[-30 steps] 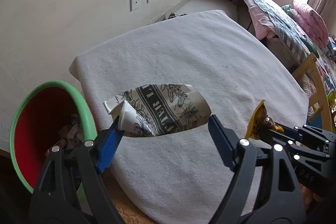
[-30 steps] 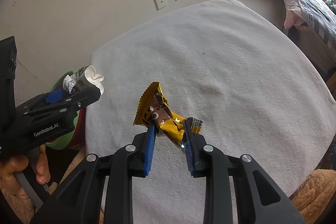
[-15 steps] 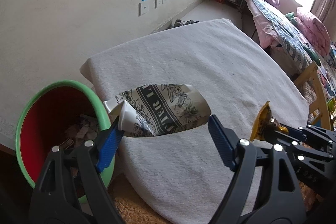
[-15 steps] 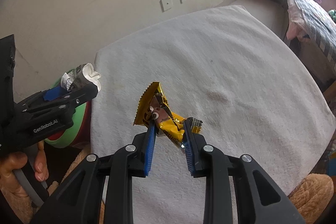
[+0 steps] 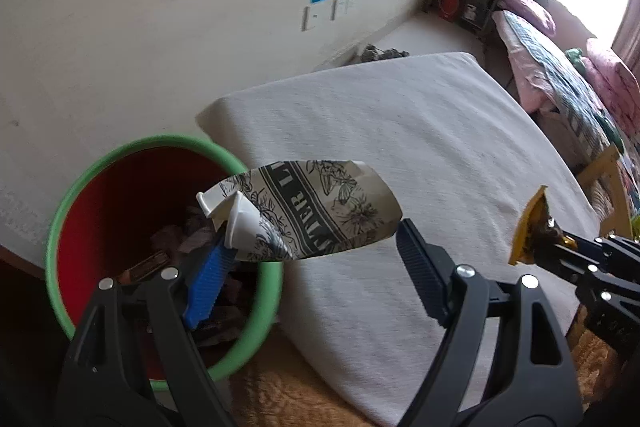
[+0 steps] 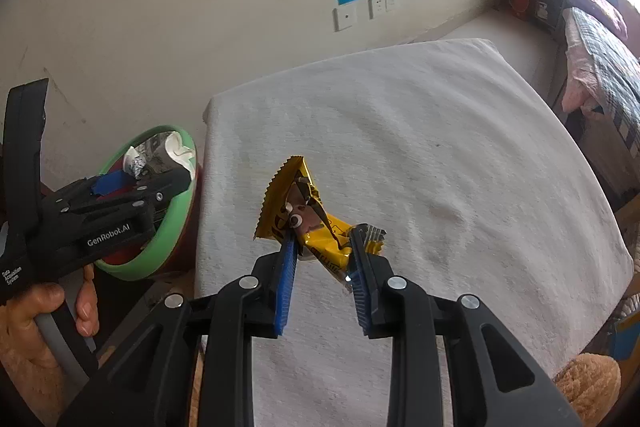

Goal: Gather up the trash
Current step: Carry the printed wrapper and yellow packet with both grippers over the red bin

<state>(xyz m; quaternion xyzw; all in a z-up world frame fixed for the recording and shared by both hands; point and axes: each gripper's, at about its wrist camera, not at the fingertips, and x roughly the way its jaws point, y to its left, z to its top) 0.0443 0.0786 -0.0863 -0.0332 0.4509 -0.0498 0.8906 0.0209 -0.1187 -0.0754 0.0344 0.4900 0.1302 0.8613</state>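
A crushed paper cup (image 5: 312,203) with black floral print sits crosswise in my left gripper (image 5: 310,243), whose jaws are shut on its two ends. The cup hangs over the right rim of a green bin (image 5: 160,141) with a red inside and scraps in it. In the right wrist view the left gripper (image 6: 132,183) and the cup (image 6: 176,151) are above the bin (image 6: 160,255). My right gripper (image 6: 323,243) is shut on a yellow snack wrapper (image 6: 316,227) above the white-covered table (image 6: 440,147). The wrapper (image 5: 530,227) also shows at the right of the left wrist view.
The bin stands on the floor against the table's left edge, close to the wall. A hand (image 6: 36,311) holds the left gripper's handle. A bed (image 5: 560,67) with pink pillows lies beyond the table on the right. A brown plush thing (image 6: 588,383) is at the near right corner.
Both grippers have moved left toward the bin with their loads. The cup has gone from above the table's edge to above the bin's rim.
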